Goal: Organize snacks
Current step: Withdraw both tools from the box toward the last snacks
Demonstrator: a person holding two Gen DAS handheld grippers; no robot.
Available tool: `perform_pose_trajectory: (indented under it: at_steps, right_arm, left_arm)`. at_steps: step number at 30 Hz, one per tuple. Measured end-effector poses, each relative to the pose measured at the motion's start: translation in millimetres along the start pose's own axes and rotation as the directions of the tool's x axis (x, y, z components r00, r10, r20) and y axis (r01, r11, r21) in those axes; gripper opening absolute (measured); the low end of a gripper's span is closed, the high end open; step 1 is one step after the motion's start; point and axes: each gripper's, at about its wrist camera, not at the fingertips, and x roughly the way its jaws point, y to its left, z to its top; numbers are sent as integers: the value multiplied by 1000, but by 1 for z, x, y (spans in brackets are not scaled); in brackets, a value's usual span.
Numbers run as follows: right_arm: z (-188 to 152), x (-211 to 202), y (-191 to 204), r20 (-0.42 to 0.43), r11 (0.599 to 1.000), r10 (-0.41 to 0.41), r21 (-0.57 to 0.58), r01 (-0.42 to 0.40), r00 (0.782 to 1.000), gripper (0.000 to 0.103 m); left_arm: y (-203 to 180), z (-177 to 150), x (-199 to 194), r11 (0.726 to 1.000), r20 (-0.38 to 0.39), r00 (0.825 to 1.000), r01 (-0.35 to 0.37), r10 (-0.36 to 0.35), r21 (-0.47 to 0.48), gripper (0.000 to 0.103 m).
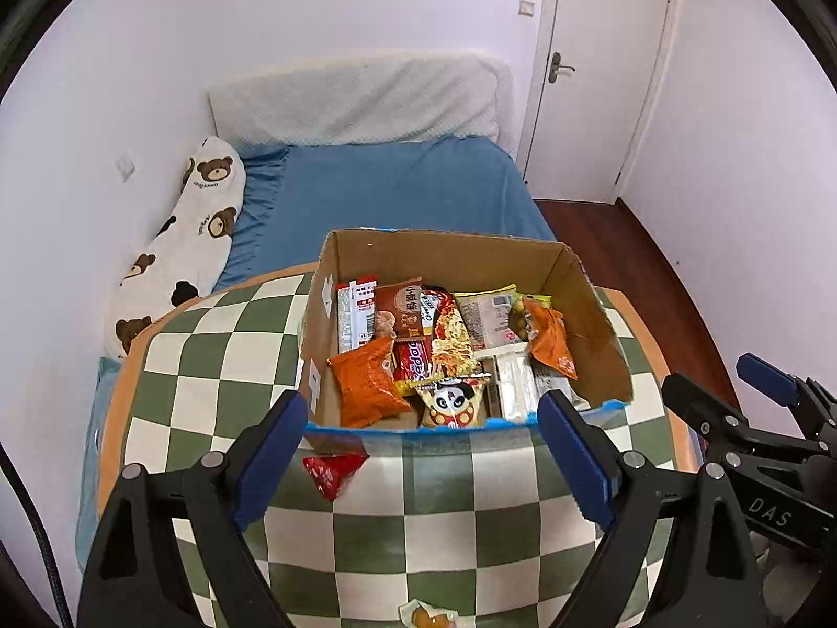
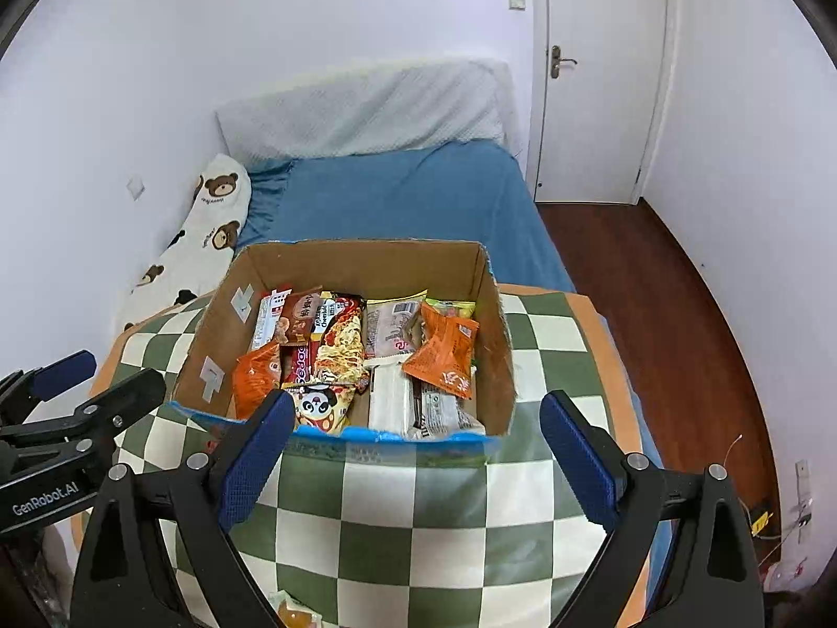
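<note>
Right under our left gripper [image 1: 423,450] a small yellow snack [image 1: 426,616] lies on the bench [image 1: 209,345], at the near edge of the picture. We hold the jaws of this gripper wide, with nothing between them. A little farther out, a red snack packet [image 1: 333,473] lies flat on the green and white checked cloth, just in front of the cardboard box [image 1: 444,256] and near the left blue finger [image 1: 272,458].

Our right gripper [image 2: 416,450] also has its jaws wide and holds nothing. Both of our grippers hang over the near part of the bench, side by side, and each one shows at the edge of the other's view.

We see the box standing open on the bench past the grippers. It is full of snacks. An orange bag [image 1: 366,384] lies at the front left, and a packet with a panda face [image 1: 452,400] sits next to it at the front wall. A noodle packet [image 1: 452,335] lies in the middle, a brown packet [image 1: 400,309] leans at the back, and another orange bag [image 1: 549,337] rests on the right side. White and clear wrapped bars [image 1: 510,382] lie at the front right.

Behind the bench is a bed [image 1: 397,188] with a blue sheet, and a long pillow with bears [image 1: 193,240] lies along the wall. A white door [image 1: 596,68] stands shut at the far right.
</note>
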Motion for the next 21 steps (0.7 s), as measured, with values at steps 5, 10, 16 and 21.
perform_pose_trajectory:
  at_steps: [5, 10, 16, 21]
  right_arm:
    - [-17, -12, -7, -15, 998, 40, 57, -39, 999, 97]
    - [-67, 18, 0, -182, 976, 191, 137, -167, 965, 97]
    - [-172, 96, 33, -470, 941, 329, 241, -240, 819, 97]
    - [-231, 145, 63, -590, 927, 372, 282, -250, 716, 97]
  left_arm:
    - [-4, -13, -11, 1000, 9, 1000, -7, 7, 3, 90]
    - [15, -49, 10, 998, -83, 995, -56, 53, -34, 90]
    - [53, -127, 59, 983, -286, 943, -182, 172, -11, 90]
    - [80, -186, 96, 962, -424, 867, -268, 263, 47, 90]
